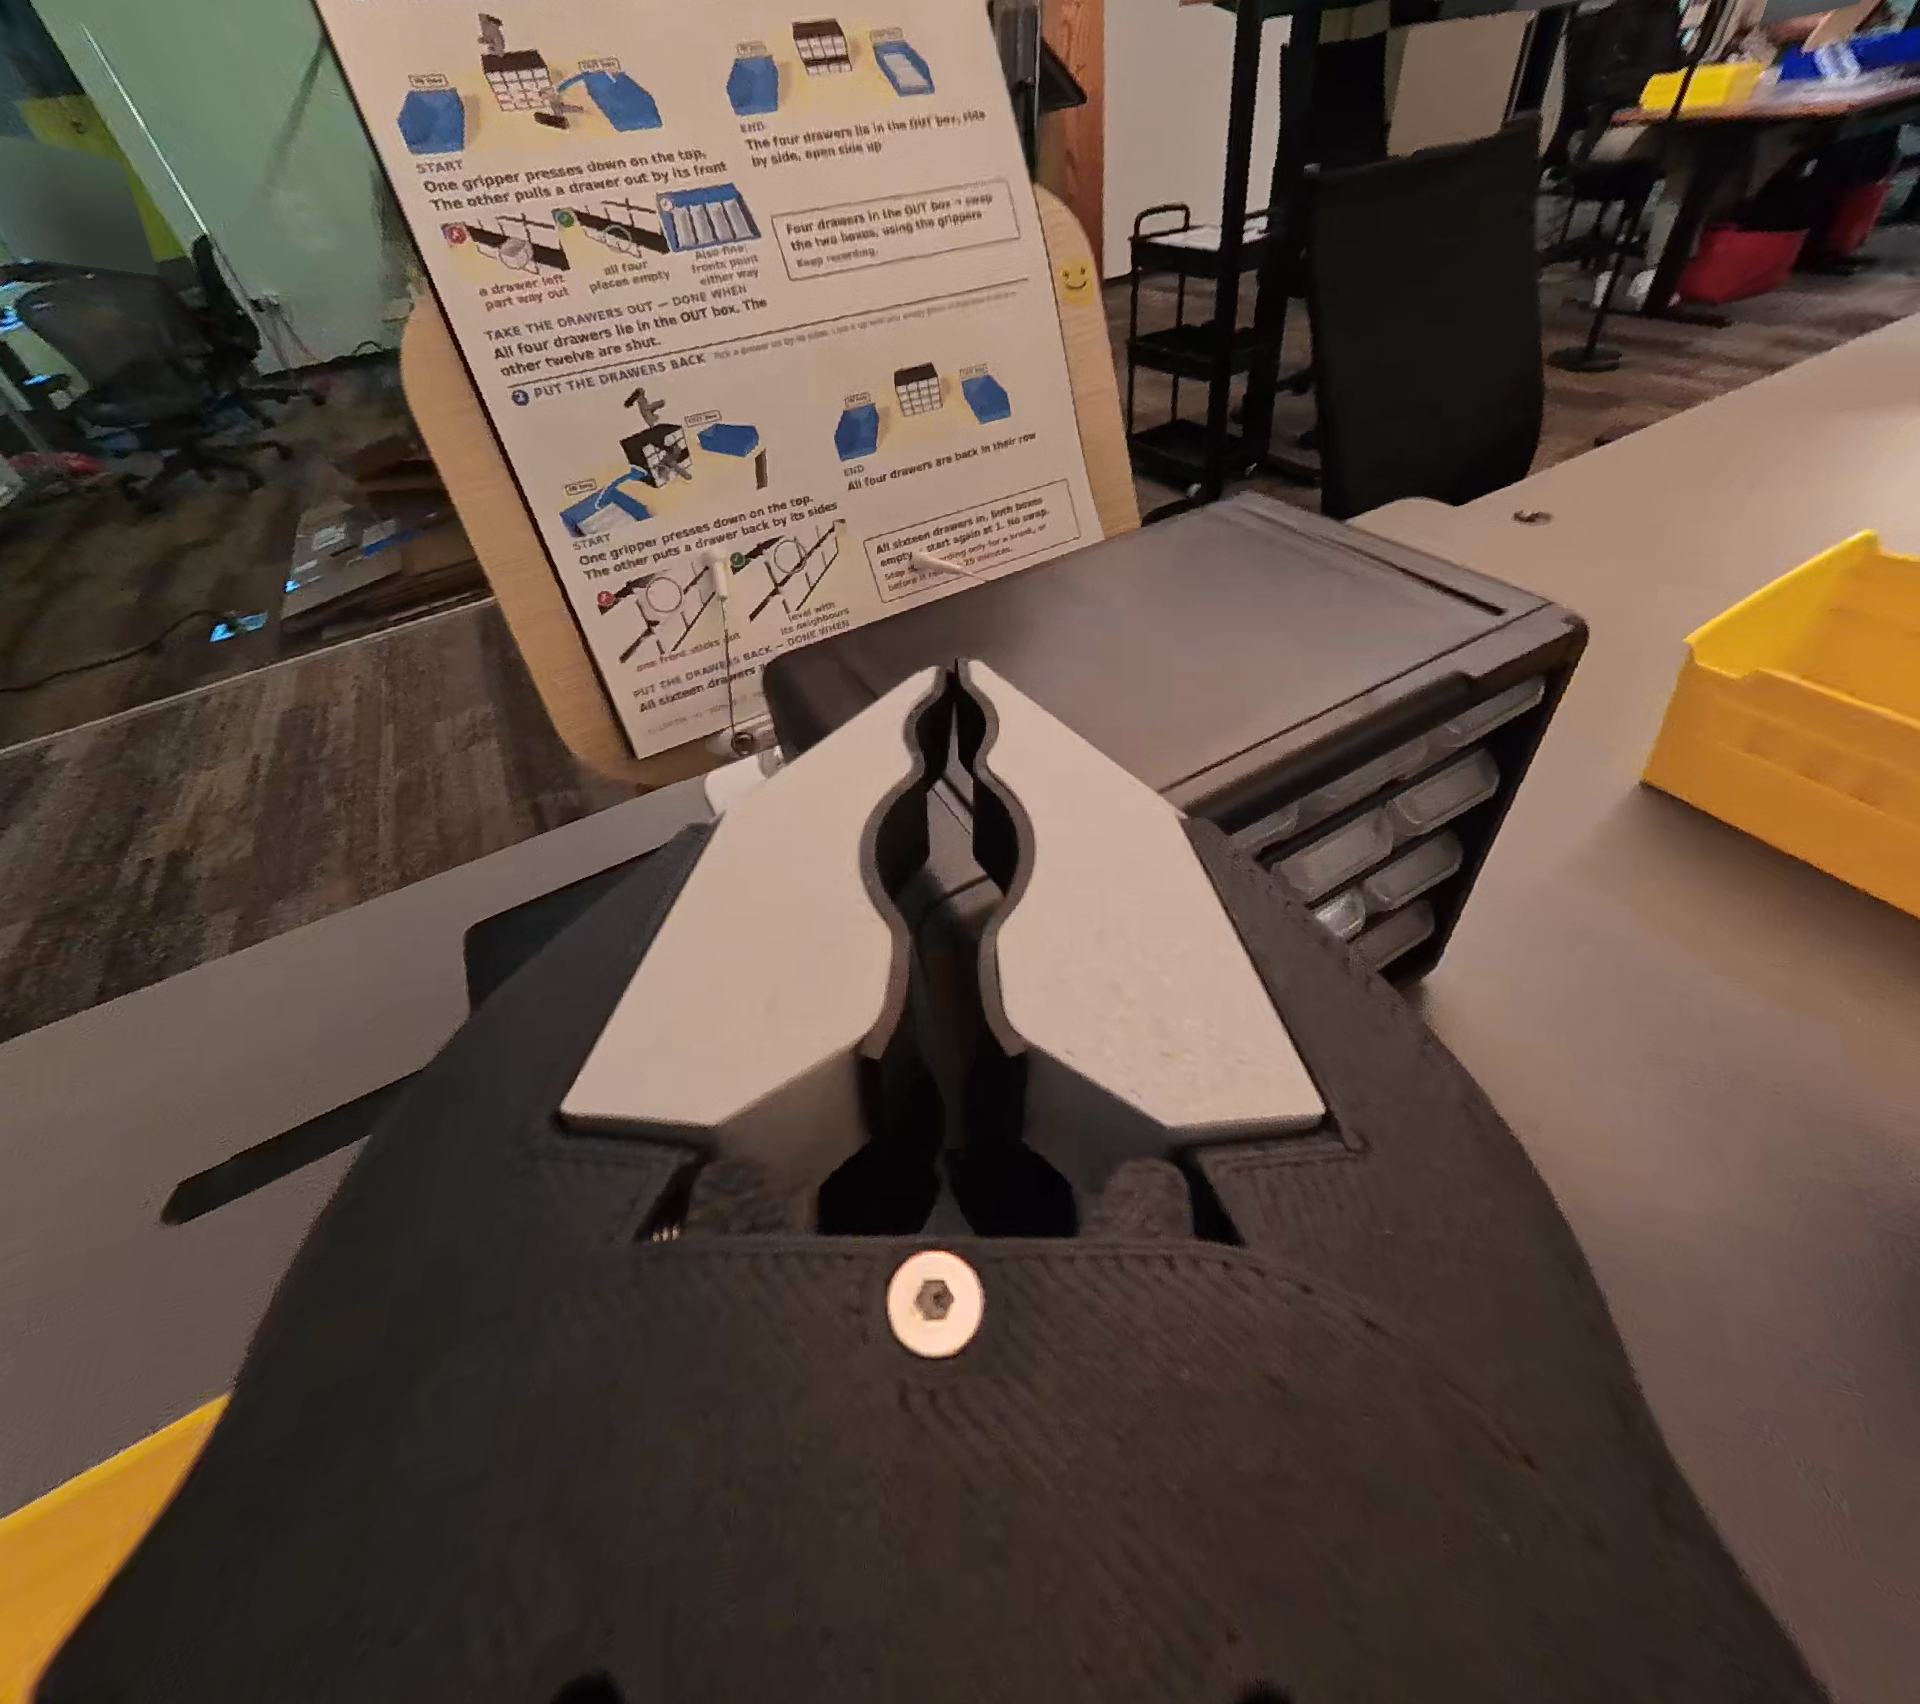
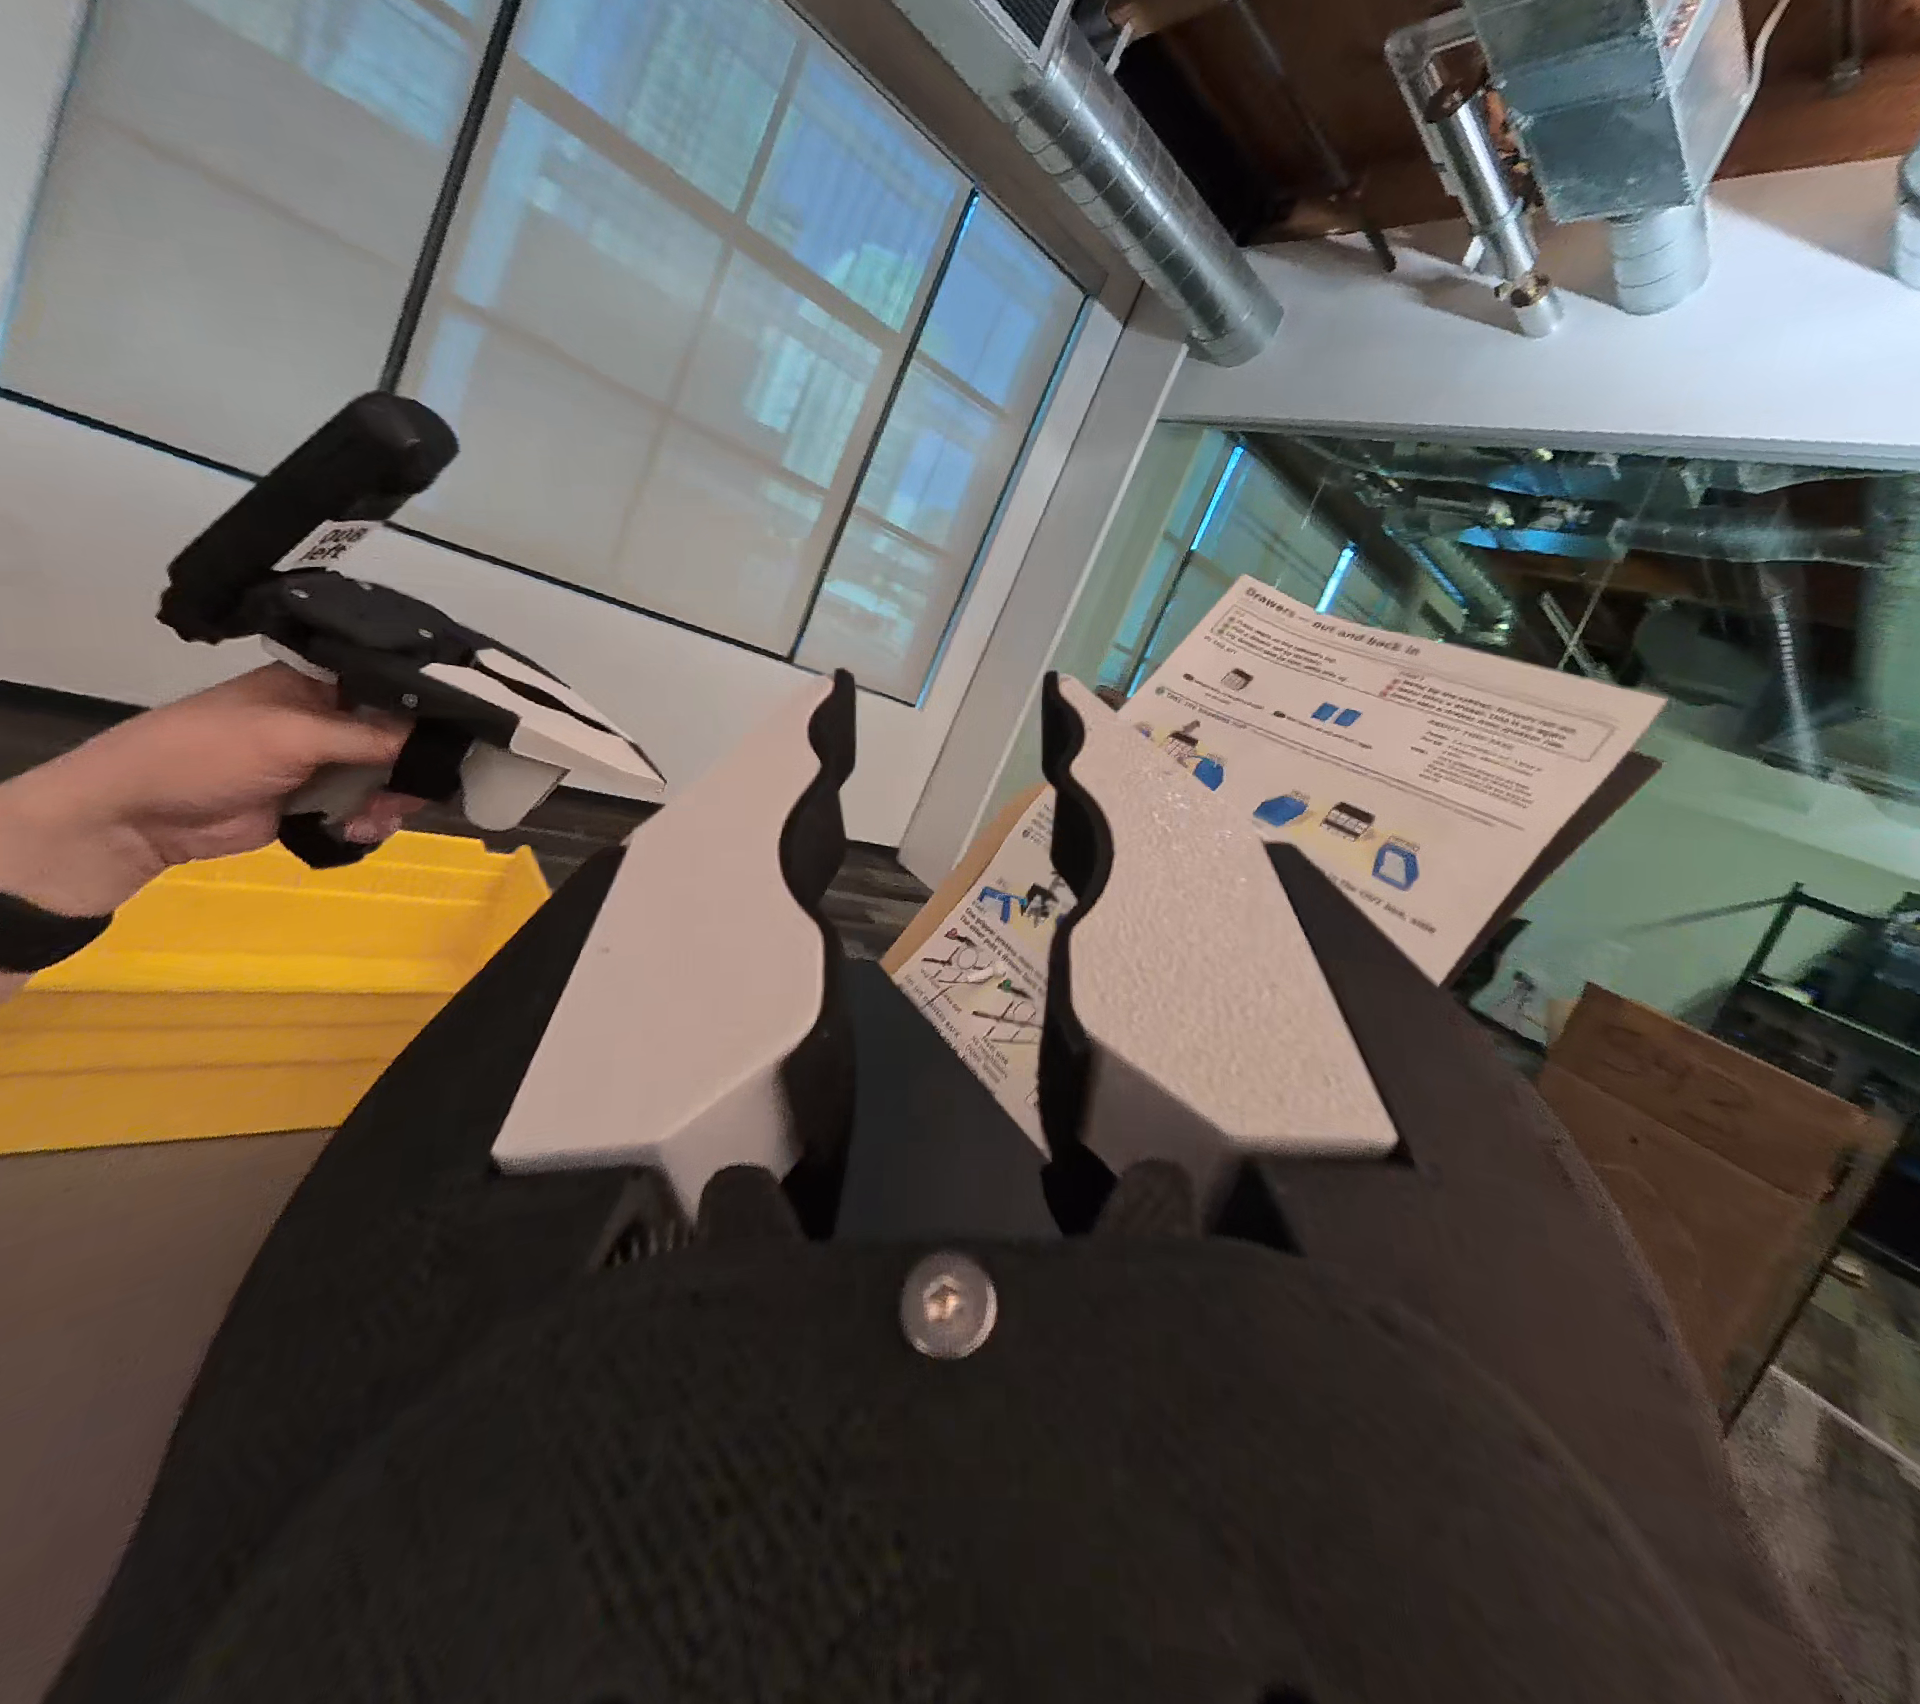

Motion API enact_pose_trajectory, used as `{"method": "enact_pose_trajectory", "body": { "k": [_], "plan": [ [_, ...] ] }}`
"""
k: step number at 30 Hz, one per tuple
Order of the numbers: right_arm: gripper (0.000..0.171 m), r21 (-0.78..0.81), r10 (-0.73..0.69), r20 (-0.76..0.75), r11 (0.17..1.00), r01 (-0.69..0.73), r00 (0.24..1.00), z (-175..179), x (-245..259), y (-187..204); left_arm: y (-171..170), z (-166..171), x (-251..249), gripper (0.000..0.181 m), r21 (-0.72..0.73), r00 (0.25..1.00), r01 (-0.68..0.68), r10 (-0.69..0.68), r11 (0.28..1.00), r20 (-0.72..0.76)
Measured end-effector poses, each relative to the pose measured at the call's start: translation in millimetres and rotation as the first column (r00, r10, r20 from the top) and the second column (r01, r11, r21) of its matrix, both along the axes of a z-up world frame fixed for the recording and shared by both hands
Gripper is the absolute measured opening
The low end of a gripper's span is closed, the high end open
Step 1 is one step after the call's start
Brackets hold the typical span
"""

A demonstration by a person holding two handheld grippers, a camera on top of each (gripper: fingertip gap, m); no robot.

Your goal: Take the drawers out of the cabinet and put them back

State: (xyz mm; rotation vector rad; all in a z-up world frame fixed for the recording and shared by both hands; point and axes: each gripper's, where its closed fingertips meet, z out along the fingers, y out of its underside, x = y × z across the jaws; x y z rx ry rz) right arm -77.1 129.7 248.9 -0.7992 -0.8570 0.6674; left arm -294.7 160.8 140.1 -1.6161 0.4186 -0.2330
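Left gripper (image 1: pixel 954 686) pinching shut, empty; right gripper (image 2: pixel 945 709) gaping, empty.
You're facing light, slick drawers (image 1: pixel 1392 823) at 2 o'clock in the cabinet (image 1: pixel 1299 615); grip fronts.

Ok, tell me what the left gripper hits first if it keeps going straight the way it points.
Most likely the black cabinet. The left gripper, jaws shut, aims at its near top edge, seemingly just above it. How high it rides is unclear, so it might skim over the top toward the instruction sheet behind.

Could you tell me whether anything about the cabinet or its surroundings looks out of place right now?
Nothing stands out. The black cabinet sits flat on the table, and the drawers that show look pushed in. The yellow bin rests level beside it.
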Motion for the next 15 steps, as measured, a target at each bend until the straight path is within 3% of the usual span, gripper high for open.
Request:
{"method": "enact_pose_trajectory", "body": {
  "k": [6,10,13,15],
  "plan": [
    [0.034,0.017,-0.147,0.03,0.989,0.146,0.989,0.7,-25.8,-12.9,5.7,8.9,0.5,0.0,0.006,0.992,0.098,-0.098,0.995,0.08],
    [0.033,-0.013,-0.148,0.141,0.988,0.151,0.979,-11.5,-50.1,-42.9,4.2,-6.8,12.5,0.0,-0.062,0.972,0.226,-0.221,0.972,0.078],
    [0.022,-0.025,-0.242,0.274,0.966,0.258,0.931,-30.4,-55.9,-41.3,9.0,-14.9,19.3,0.01,-0.109,0.958,0.271,-0.258,0.956,0.124],
    [0.018,-0.076,-0.293,0.249,0.944,0.32,0.923,-32.6,-50.4,-28.1,7.4,-9.8,23.9,0.019,-0.097,0.945,0.299,-0.281,0.949,0.169]
  ]
}}
